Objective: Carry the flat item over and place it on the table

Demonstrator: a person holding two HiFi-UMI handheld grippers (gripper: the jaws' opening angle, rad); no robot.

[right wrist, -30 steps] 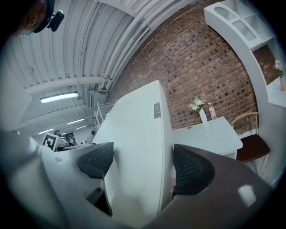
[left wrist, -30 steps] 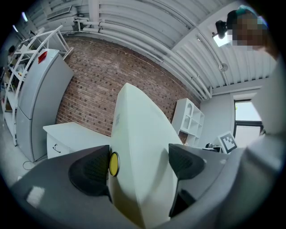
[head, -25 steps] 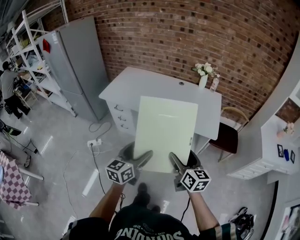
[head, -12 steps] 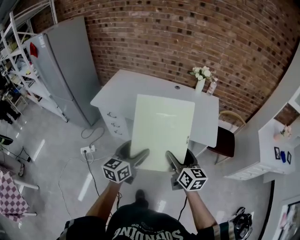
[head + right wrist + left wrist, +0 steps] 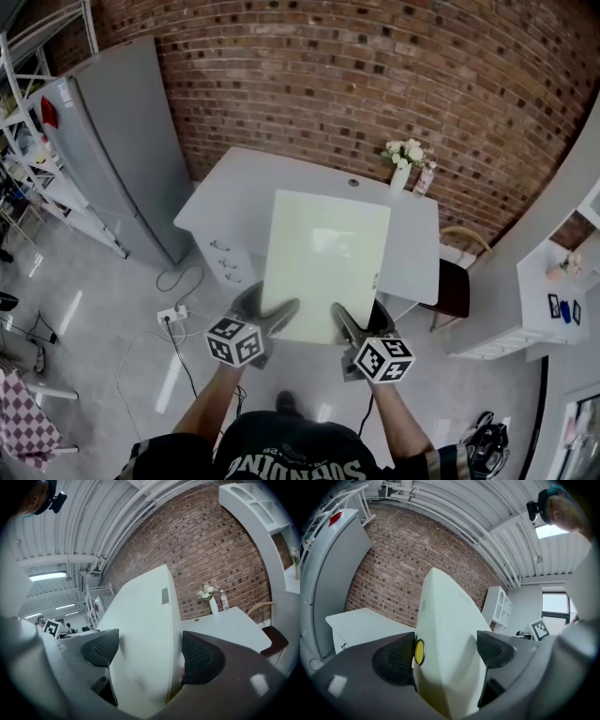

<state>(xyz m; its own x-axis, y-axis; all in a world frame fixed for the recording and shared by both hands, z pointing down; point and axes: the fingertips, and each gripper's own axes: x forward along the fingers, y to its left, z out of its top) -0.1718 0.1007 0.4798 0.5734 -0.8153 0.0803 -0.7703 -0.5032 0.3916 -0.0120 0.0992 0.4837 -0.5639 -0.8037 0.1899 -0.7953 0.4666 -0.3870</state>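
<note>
Pale-green board [image 5: 325, 262], near edge clamped by the left gripper [image 5: 278, 314] and right gripper [image 5: 343, 319], stretches lengthwise toward the white table [image 5: 230, 192] ahead.

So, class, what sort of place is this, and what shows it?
Likely a mock room in a workshop or lab: bare brick wall, white desk with a flower vase, metal shelving.

The board [image 5: 326, 262] blocks the middle of the table [image 5: 225, 192], and its near edge vanishes into the left gripper [image 5: 272, 311] and right gripper [image 5: 361, 321]. The chair [image 5: 455, 286] sits half under the tabletop; the shelving [image 5: 23, 103] runs off the left edge.
</note>
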